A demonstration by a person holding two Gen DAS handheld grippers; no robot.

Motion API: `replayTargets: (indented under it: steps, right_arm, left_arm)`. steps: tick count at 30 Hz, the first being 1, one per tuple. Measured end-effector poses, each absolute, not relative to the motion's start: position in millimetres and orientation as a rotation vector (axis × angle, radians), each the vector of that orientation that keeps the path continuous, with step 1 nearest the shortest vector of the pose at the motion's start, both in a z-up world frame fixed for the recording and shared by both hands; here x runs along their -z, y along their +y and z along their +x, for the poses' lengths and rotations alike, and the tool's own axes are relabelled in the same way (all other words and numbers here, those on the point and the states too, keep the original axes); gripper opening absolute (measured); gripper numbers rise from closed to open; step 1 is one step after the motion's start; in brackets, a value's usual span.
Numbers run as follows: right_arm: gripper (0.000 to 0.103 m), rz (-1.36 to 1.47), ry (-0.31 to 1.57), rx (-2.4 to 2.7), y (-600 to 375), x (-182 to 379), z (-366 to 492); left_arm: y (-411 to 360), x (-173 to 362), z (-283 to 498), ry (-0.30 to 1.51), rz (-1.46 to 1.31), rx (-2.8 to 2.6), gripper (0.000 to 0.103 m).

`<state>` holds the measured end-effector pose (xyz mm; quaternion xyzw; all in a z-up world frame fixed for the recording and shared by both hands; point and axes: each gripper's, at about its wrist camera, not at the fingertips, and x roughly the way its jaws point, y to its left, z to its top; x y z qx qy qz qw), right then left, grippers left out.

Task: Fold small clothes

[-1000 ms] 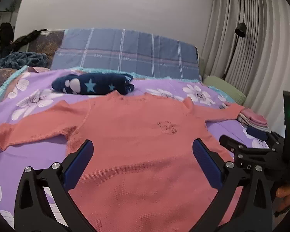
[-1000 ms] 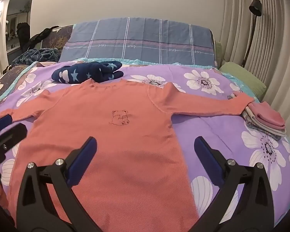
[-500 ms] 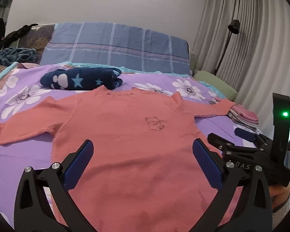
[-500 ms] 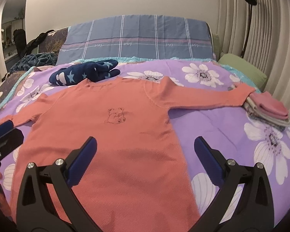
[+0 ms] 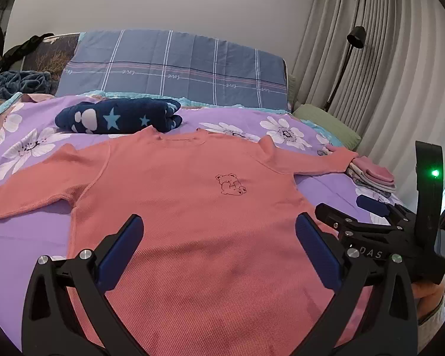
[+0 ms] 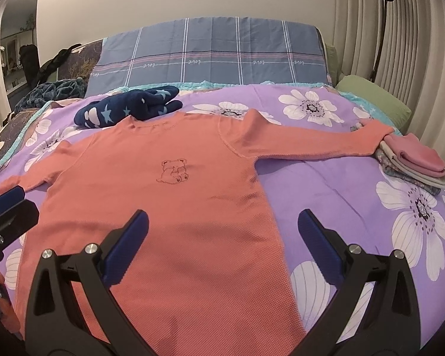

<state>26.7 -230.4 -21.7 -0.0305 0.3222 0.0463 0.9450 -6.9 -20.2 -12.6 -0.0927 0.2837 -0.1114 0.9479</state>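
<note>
The word "love", mirrored in the left wrist view, repeats along the stripe of the blue plaid pillow (image 6: 210, 56) at the bed's head, and "DAS" stands on the right hand-held gripper (image 5: 368, 231) body.

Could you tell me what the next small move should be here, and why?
Probably lower the right gripper onto the hem of the coral shirt and close: the shirt lies flat with both sleeves spread, unfolded, and both the right and left gripper hover open above it, holding nothing.

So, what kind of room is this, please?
Most likely a bedroom: the coral shirt lies on a bed with a floral purple cover, a plaid pillow behind, curtains beside.
</note>
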Motion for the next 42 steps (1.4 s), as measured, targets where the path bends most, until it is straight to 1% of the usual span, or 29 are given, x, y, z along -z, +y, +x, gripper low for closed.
replayTargets:
  steps: [26,42]
  right_arm:
    - [0.101,-0.117,0.677,-0.081,-219.4,23.5,28.0]
    - [0.101,-0.208,0.659,-0.086,-186.5,10.6,23.0]
  left_arm:
    - [-9.5,26.0,-2.4,0.608,-0.237,0.235,0.102]
    - [19.8,24.9,-14.4,0.572,-0.265,0.204,0.102]
